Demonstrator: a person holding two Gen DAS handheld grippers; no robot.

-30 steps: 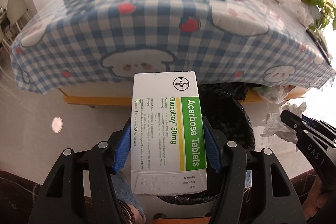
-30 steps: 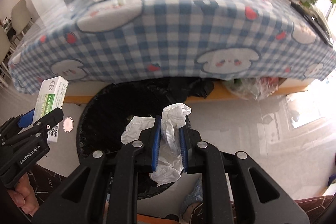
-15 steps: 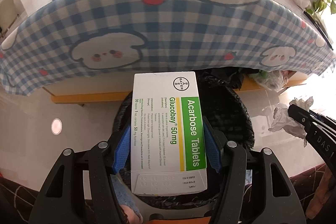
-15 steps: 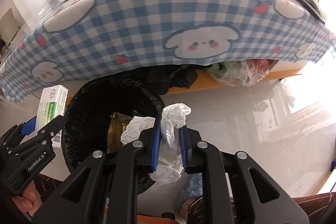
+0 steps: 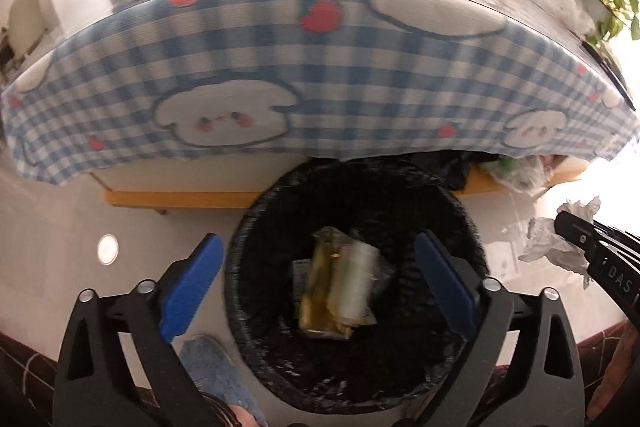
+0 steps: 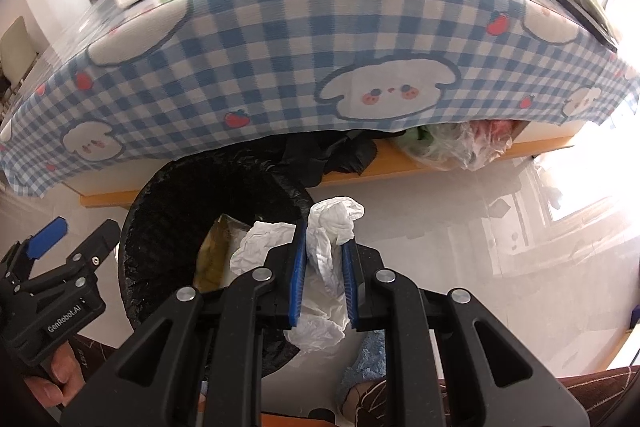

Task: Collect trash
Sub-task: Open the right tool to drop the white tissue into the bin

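Trash bin (image 5: 356, 291), lined in black and standing on the floor at the table's edge, lies directly below the left gripper (image 5: 316, 279), whose jaws have just been opening and stand wide with nothing between them. Off the bin's rim, the right gripper (image 6: 324, 267) pinches a crumpled white tissue (image 6: 328, 247), needing a leftward shift.

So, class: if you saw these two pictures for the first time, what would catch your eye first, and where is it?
Probably the blue-and-white checked tablecloth with cartoon puppies and strawberries, filling the upper half of both views. Next, the black-lined trash bin on the floor just below the table edge, with yellowish wrappers inside, framed by the left gripper, whose jaws have just been opening and hold nothing. Then the crumpled white tissue pinched in the right gripper, beside the bin's rim.
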